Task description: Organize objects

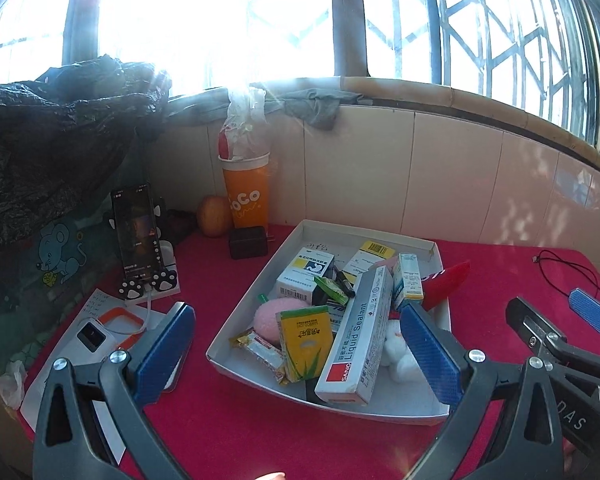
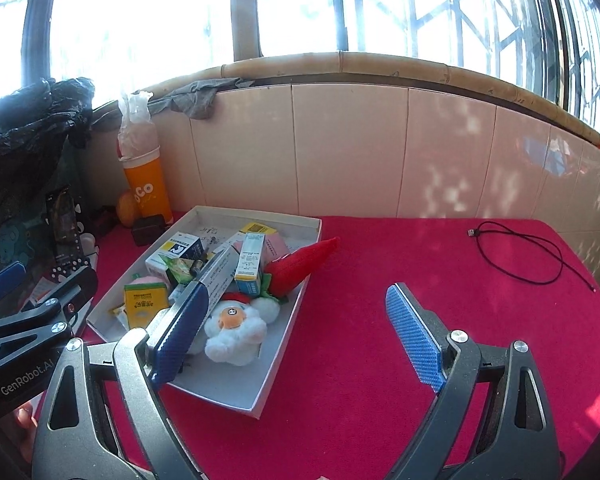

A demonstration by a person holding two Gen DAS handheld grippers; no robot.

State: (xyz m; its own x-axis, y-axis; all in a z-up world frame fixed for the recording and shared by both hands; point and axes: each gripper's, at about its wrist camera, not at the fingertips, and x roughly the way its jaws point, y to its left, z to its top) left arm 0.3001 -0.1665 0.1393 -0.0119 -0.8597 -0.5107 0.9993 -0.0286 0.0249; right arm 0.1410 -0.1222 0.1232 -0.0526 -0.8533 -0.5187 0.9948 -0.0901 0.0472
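Both grippers empty, jaws wide apart. Left gripper (image 1: 296,344) hangs over the near end of the white tray (image 1: 236,320); right gripper (image 2: 300,336) sits off the tray's right side, over bare red tabletop (image 2: 420,320).

Tray sits on the left half of the tabletop, back corner toward the tiled wall. Everything to sort is piled in it:
- Liquid Sealant box (image 1: 356,332): long, stiff carton, leaning over other items toward the near edge. Probably light. You'd grip it across the narrow faces mid-length; an end grip will likely let it swing.
- Yellow-green carton (image 1: 306,344), near-left, tilted: stiff, but thin card could crush, so close gently.
- Pink round pad (image 1: 276,316): looks soft, partly buried under the carton.
- Snack bar wrapper (image 1: 260,348), near-left corner: film looks slippery; take it across the middle.
- White plush toy (image 2: 236,328), near-right: soft, will compress, so bite deep.
- Red felt carrot (image 2: 296,266): overhangs the right rim, easiest first pick for your right hand.

Black marker and small med boxes at the back are stacked; lifting one may shift its neighbours.
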